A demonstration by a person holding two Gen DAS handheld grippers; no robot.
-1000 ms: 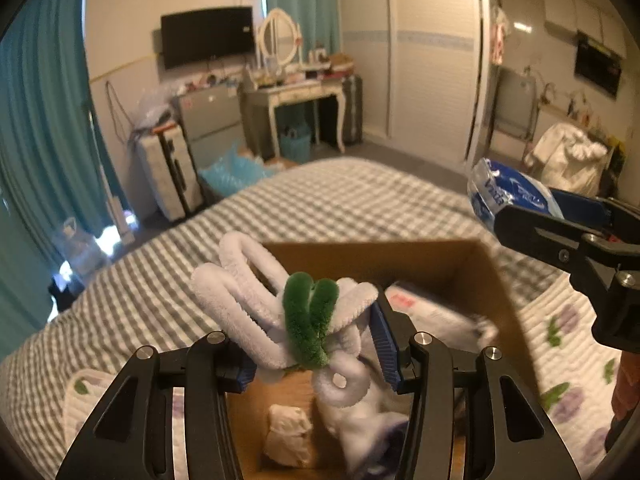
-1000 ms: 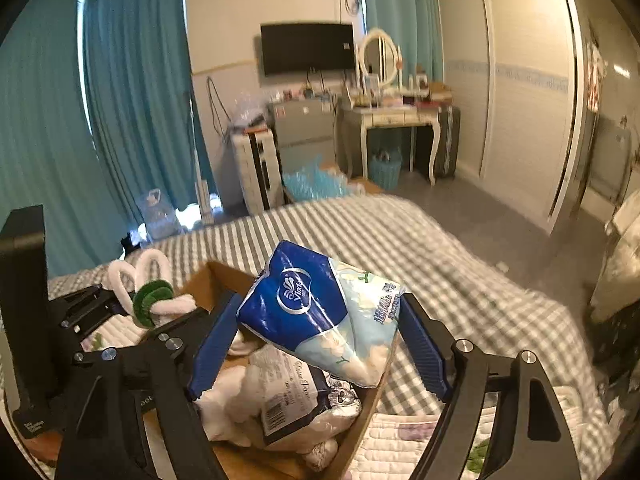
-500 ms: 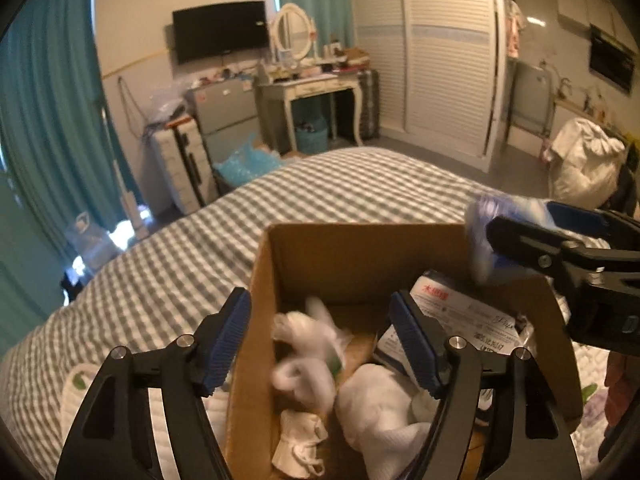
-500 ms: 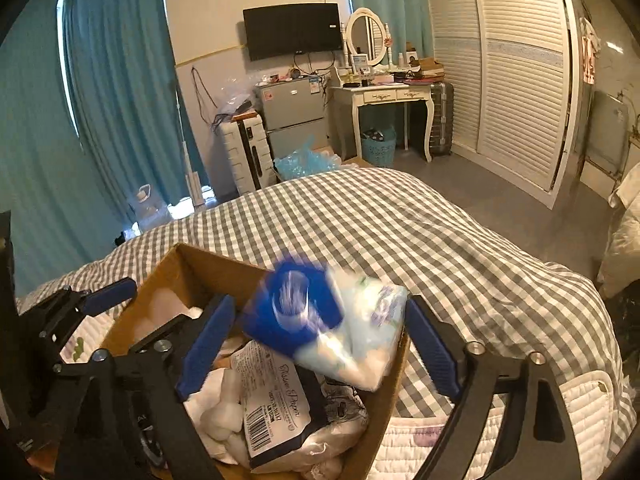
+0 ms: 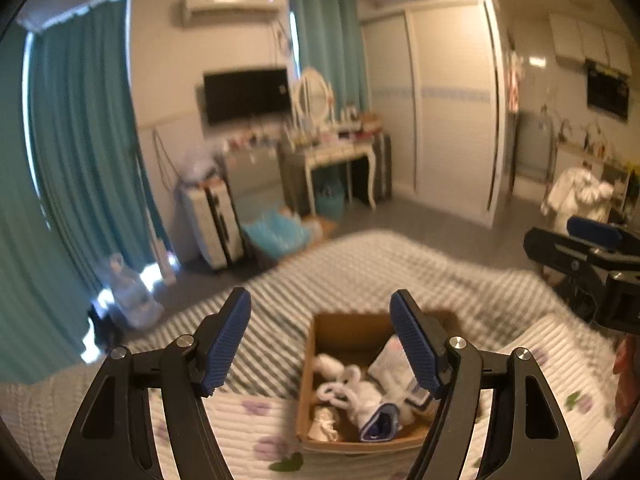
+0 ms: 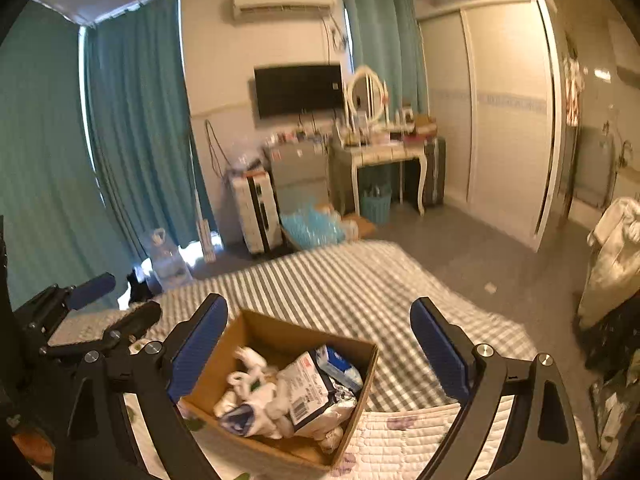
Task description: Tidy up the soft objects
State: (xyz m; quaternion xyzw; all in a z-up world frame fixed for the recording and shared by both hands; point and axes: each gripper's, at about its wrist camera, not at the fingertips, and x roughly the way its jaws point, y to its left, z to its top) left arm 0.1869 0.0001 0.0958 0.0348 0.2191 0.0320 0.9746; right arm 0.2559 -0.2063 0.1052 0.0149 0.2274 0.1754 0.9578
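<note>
A brown cardboard box [image 5: 320,332] sits on the bed and also shows in the right wrist view [image 6: 276,334]. It holds the white fuzzy toy [image 5: 340,380], a white packet with a barcode label [image 6: 310,384], a blue tissue pack [image 6: 340,368] and other soft white items. My left gripper [image 5: 320,340] is open and empty, raised above and behind the box. My right gripper [image 6: 316,352] is open and empty, also raised above the box. The right gripper shows at the right edge of the left wrist view [image 5: 584,256].
The box rests on a white quilted pad with purple flowers [image 6: 400,436] over a grey checked bedspread [image 6: 352,280]. Beyond the bed are teal curtains [image 6: 132,140], a white dresser with a mirror [image 6: 380,152], a wardrobe [image 6: 508,128] and a wall television [image 6: 298,88].
Both grippers opened and dropped their loads into the box: the white and green fuzzy toy from the left, the blue tissue pack from the right. Both then rose up and back.
</note>
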